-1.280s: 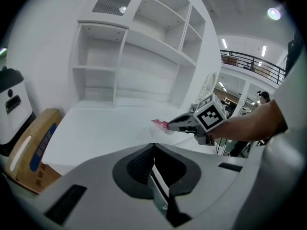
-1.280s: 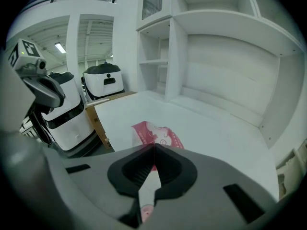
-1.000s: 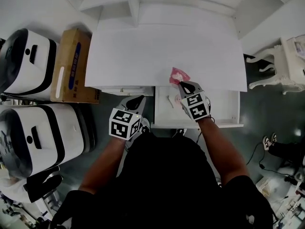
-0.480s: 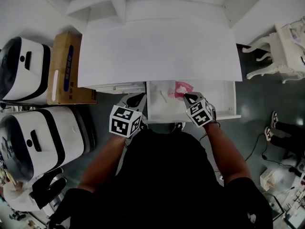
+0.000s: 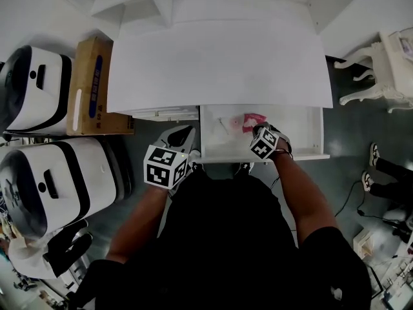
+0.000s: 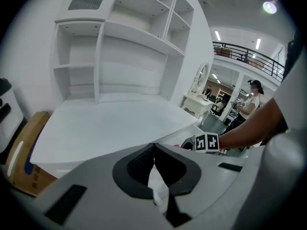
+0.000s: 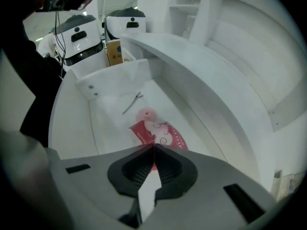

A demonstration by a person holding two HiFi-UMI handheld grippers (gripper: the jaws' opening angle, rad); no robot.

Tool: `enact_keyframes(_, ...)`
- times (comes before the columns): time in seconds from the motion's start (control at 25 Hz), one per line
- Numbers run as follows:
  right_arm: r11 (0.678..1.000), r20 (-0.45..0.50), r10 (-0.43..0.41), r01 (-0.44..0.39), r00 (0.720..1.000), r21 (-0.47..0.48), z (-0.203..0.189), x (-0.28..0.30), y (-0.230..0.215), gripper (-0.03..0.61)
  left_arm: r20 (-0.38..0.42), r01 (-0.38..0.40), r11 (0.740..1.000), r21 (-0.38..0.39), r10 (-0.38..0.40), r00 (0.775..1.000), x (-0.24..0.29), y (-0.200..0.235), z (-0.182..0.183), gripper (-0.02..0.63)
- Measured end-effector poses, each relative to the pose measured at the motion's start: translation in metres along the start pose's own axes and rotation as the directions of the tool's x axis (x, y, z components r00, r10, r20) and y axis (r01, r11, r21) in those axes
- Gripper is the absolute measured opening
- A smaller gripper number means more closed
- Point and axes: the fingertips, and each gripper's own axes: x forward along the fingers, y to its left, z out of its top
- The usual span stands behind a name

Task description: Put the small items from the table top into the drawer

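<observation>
The white drawer (image 5: pixel 227 156) under the white table top (image 5: pixel 219 63) is pulled out. Inside it lie a thin hair clip (image 7: pixel 131 102), a small pink round item (image 7: pixel 145 114) and a red patterned packet (image 7: pixel 163 134) (image 5: pixel 253 120). My right gripper (image 7: pixel 154 148) (image 5: pixel 260 133) reaches down into the drawer, shut on the packet's near edge, and the packet rests low over the drawer floor. Left of the drawer's front, my left gripper (image 5: pixel 186 133) (image 6: pixel 153 146) hangs shut with nothing in it, below the table edge.
Two white-and-black machines (image 5: pixel 35 86) (image 5: pixel 58 179) and a cardboard box (image 5: pixel 90 86) stand to the left of the table. White shelves (image 6: pixel 120 37) rise behind it. A white ornate side table (image 5: pixel 387 70) stands at the right. People stand far off in the left gripper view.
My right gripper has carried the red packet from the table's front edge down into the open drawer. The left gripper has stayed about where it was.
</observation>
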Motion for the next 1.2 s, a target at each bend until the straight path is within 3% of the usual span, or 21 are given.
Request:
enact_keyframes(0.28, 0.998, -0.096, 0.045, -0.05, 0.994, -0.047, -0.013, 0.018, 0.009, 0.032, 0.004, -0.018, 1.0, -0.019, 0.018, 1.0, -0.007, 0.01, -0.002, 0.011)
enact_keyframes(0.48, 0.995, -0.115, 0.097, -0.097, 0.989, -0.002, -0.015, 0.021, 0.016, 0.038, 0.008, -0.007, 1.0, -0.018, 0.008, 1.0, -0.006, 0.012, 0.0, 0.011)
enact_keyframes(0.6, 0.994, -0.102, 0.111, -0.108, 0.989, 0.032, -0.012, 0.017, 0.018, 0.098, 0.012, 0.007, 1.0, -0.015, -0.006, 1.0, -0.006, 0.015, 0.002, 0.011)
enact_keyframes(1.0, 0.987, -0.045, -0.001, 0.008, 0.999, 0.158, 0.006, -0.029, 0.003, 0.106, 0.022, 0.086, 0.996, 0.031, -0.086, 0.996, -0.005, 0.022, 0.006, 0.011)
enact_keyframes(1.2, 0.939, 0.107, -0.084, 0.043, 0.991, 0.341, 0.044, -0.075, 0.011, 0.106, 0.031, 0.126, 0.99, 0.061, -0.128, 0.991, -0.012, 0.03, 0.006, 0.011)
